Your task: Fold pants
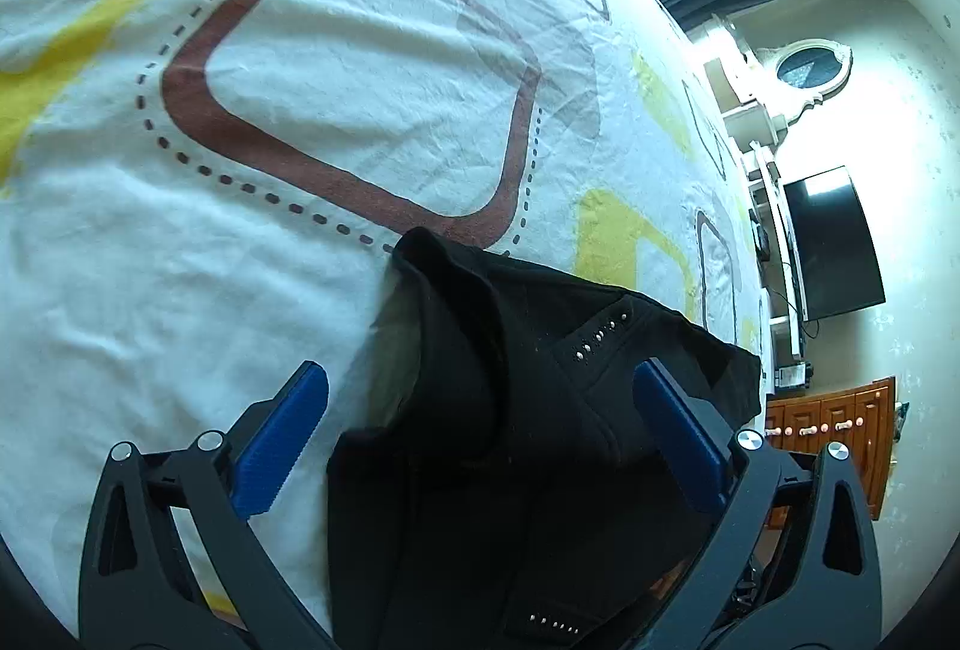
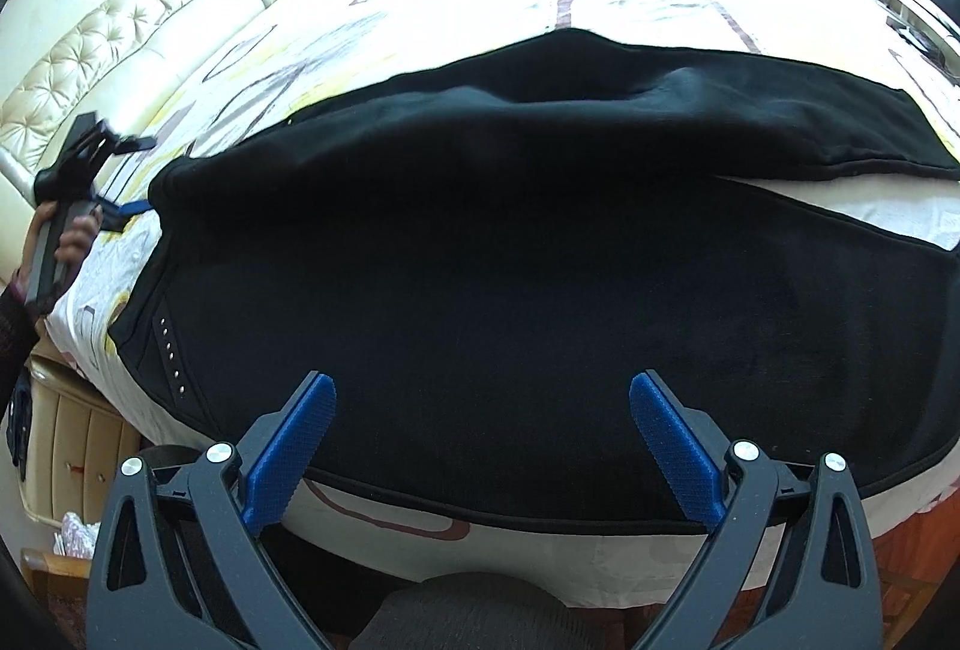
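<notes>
Black pants [image 2: 510, 254] flat on the bed, both grippers spread wide and holding nothing.

Right gripper [image 2: 483, 446] hangs over the near hem side, blue pads [image 2: 291, 446] well apart above the cloth; can't tell if they touch it. Pants run across the patterned sheet [image 2: 420, 524], one leg folded back on top farther off. Left gripper [image 1: 477, 440] sits at the waist end, pads either side of the bunched waistband [image 1: 456, 302], a row of studs [image 1: 600, 335] just beside. Farther left, a hand [image 2: 72, 236] grips the left tool's handle; padded headboard [image 2: 120, 50] behind.

Patterned bedsheet [image 1: 300, 290], television [image 1: 834, 242], tufted headboard [image 2: 108, 56]
</notes>
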The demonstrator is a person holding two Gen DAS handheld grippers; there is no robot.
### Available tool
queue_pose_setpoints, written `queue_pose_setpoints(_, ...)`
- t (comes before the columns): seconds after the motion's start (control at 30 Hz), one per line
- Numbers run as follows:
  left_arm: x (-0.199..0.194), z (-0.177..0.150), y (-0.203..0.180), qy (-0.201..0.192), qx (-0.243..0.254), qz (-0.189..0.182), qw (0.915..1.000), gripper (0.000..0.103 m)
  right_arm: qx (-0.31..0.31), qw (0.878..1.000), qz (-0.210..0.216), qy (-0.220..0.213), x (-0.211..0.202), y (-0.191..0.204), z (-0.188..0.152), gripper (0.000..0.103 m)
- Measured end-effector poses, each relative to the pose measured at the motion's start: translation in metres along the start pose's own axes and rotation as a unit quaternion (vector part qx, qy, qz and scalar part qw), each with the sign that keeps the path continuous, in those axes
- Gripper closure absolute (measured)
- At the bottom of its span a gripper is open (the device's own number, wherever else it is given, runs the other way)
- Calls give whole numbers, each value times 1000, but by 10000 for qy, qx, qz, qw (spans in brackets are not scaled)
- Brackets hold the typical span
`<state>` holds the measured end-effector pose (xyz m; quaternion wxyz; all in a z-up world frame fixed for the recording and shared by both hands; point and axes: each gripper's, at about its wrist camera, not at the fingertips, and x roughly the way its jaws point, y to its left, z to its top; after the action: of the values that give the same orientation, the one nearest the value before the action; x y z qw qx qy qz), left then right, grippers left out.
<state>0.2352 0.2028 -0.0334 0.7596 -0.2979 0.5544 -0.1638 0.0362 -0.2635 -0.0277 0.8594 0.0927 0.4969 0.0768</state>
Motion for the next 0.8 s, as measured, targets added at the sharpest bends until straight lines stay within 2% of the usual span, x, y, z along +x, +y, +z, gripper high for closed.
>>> queue_pose_setpoints(0.1, 27, 13, -11, 311, 159, -92, 9993, 2, -175, 9997, 76, 139, 8, 3, 5, 5)
queue_pose_setpoints(0.2, 46, 21, -28, 637, 382, -491, 9960, 2, -342, 9992, 189, 80, 13, 7, 23, 5)
queue_pose_setpoints(0.3, 58, 27, -35, 733, 551, -261, 9954, 2, -564, 9972, 459, -185, 13, 9, 60, 5)
queue_pose_setpoints(0.47, 71, 35, -19, 910, 367, -92, 9951, 2, -1544, 9867, 373, -357, 29, 13, 137, 5)
queue_pose_setpoints(0.57, 74, 37, -24, 963, 544, 13, 9939, 2, -2071, 9782, 69, -107, 57, 11, 178, 5)
queue_pose_setpoints(0.67, 71, 36, -35, 820, 997, 5, 9916, 2, -2271, 9729, -275, 322, 91, 0, 208, 5)
queue_pose_setpoints(0.73, 74, 35, -41, 824, 1259, -4, 9886, 2, -2325, 9707, -237, 560, 105, -7, 216, 5)
queue_pose_setpoints(0.8, 79, 35, -42, 866, 1362, 150, 9868, 3, -2545, 9638, -279, 738, 118, -7, 223, 5)
